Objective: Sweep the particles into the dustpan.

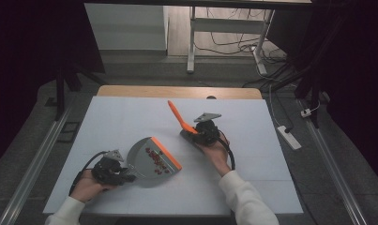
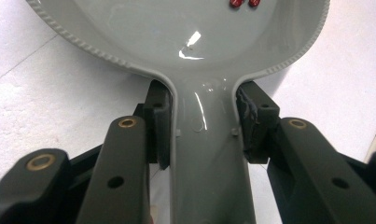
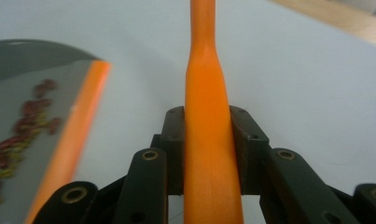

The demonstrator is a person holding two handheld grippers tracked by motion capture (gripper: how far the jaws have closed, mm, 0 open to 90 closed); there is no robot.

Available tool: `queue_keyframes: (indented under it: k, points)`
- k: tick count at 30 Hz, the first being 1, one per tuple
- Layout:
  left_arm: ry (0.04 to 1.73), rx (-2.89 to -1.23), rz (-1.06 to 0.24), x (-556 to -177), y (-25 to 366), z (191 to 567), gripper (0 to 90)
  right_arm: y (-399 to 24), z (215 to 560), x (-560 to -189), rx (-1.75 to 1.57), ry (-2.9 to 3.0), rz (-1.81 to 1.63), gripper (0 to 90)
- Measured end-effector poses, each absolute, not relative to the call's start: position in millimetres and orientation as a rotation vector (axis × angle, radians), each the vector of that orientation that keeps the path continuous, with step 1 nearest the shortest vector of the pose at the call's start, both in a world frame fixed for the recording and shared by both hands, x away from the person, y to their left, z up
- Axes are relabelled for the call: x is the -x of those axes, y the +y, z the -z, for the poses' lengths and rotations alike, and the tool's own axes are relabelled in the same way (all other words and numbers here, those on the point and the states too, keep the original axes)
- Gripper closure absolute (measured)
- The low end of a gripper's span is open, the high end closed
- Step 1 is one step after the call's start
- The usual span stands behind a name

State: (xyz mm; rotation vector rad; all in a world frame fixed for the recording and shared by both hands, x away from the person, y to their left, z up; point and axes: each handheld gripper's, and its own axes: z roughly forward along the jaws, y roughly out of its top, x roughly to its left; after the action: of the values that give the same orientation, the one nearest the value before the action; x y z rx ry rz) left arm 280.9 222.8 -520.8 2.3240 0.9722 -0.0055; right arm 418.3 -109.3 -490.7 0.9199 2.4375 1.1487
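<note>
A: Item one, dustpan [image 1: 147, 161] – grey moulded plastic, orange lip [image 1: 167, 153] on its straight front edge; where does it sit?

B: On the white table sheet [image 1: 130, 119], near the person's edge; every place below is given from the dustpan. The left gripper [image 1: 125, 174] is clamped on its handle [image 2: 209, 154], pads pressing both sides just behind the neck where the pan widens

A: Handling?

B: Judged light and stiff, glossy and so likely slippery. The ribbed rim [image 2: 83, 46] offers no better hold than the handle. A scatter of small red bits [image 1: 154, 158] lies loose just behind the lip; tilting the lip down would probably spill them

A: Item two?

B: Brush handle [image 1: 177, 115] – orange, rigid, tapering, up and to the right of the dustpan. The right gripper [image 1: 196, 133] is closed around its thick lower part [image 3: 209, 154]. The bristle end is hidden by the hand, so its state cannot be told

A: Item three, edges and room?

B: Bare sheet lies beyond and to both sides of the dustpan, with open ground between its lip and the brush. The sheet's near edge [image 1: 177, 212] is close behind the dustpan, the likeliest place to lose it. The wooden strip [image 1: 177, 91] at the far edge stands well apart
</note>
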Motion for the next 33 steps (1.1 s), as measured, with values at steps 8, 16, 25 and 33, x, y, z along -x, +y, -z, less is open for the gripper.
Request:
queue_keyframes:
  k: [8, 16, 25, 33]
  points:
    - [0.968, -2.329, 0.003, -281, 222, 521, 61.6, -86, 493, -387, -0.800, 2.500, -1.162, 69.2]
    - [0.967, -2.330, 0.001, -281, 223, 521, 61.6, -65, 494, -365, -0.712, 2.523, -1.240, 69.2]
    - [0.968, -2.326, -0.001, -280, 223, 521, 61.6, -52, 485, -348, -0.607, 2.576, -1.315, 69.3]
    - [0.978, -2.311, -0.010, -279, 223, 522, 61.6, -74, 478, -354, -0.680, 2.509, -1.333, 69.3]
